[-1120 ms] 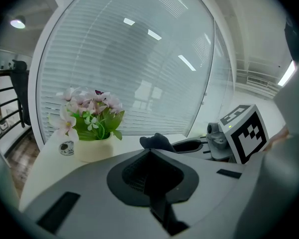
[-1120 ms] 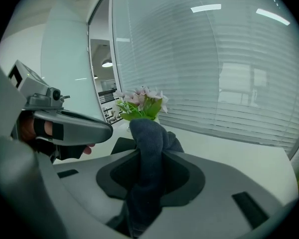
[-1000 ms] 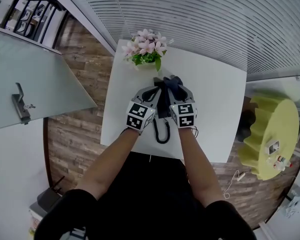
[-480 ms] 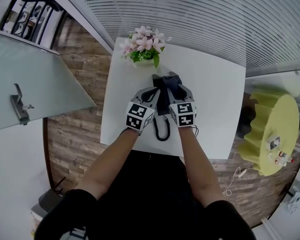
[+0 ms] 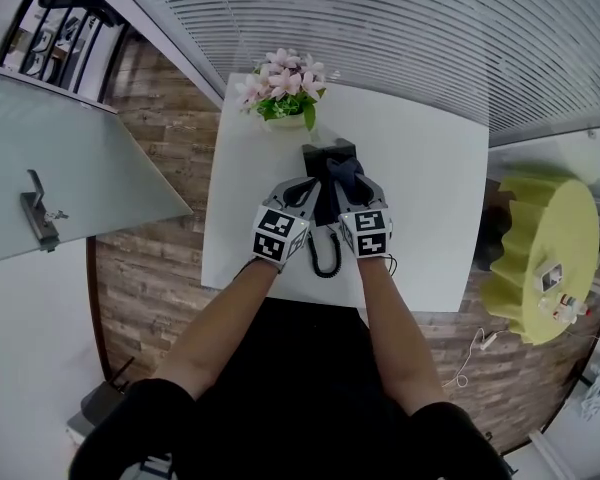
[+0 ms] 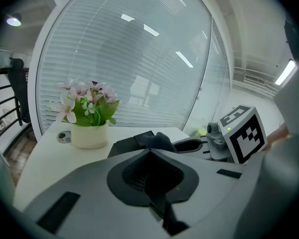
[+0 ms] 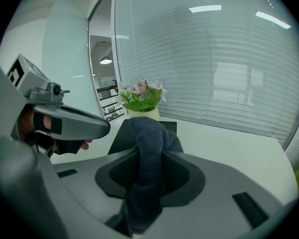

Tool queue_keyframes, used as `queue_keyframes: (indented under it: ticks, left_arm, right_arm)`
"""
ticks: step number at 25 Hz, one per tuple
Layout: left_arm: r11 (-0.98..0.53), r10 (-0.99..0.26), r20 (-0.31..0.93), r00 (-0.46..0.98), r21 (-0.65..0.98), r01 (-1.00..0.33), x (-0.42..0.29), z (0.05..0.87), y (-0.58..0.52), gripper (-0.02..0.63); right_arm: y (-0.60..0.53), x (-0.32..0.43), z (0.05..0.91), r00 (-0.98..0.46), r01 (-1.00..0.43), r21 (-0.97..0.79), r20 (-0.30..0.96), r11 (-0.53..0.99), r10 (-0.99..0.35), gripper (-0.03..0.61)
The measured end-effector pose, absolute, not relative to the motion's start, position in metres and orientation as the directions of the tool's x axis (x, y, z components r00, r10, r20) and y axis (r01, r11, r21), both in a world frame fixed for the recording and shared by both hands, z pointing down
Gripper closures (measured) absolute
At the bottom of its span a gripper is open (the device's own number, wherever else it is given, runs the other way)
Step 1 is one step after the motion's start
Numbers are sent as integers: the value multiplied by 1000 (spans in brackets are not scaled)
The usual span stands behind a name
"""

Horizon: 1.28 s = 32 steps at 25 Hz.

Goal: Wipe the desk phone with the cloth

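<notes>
Nothing readable here, honestly. The closest thing to print is the black-and-white square patterns on the marker cube (image 5: 280, 234) at the back of the left gripper (image 5: 308, 186) and the matching cube (image 5: 369, 232) on the right gripper (image 5: 358, 180). Those are just blocky codes, no letters or numbers. Way off to the right of the right gripper, a few small packs (image 5: 548, 290) sit on a yellow-green table (image 5: 525, 258). Any print on them is too tiny to make out.
</notes>
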<state>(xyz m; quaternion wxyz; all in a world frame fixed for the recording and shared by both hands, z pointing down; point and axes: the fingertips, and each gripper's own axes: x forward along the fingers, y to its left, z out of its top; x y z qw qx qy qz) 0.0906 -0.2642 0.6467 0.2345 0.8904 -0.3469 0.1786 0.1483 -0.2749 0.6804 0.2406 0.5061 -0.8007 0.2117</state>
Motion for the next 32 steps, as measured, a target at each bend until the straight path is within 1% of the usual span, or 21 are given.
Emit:
queue_keyframes:
  ticks: [18, 32]
  left_arm:
    - [-667, -502, 495, 709, 300, -682, 98, 653, -240, 604]
    - [-683, -468, 519, 716, 301, -665, 101, 665, -211, 604]
  right_arm:
    - [-226, 161, 702, -354, -925, -125, 626, 359, -695, 443]
    - [-192, 168, 721, -345, -929, -142, 670, 343, -657, 443]
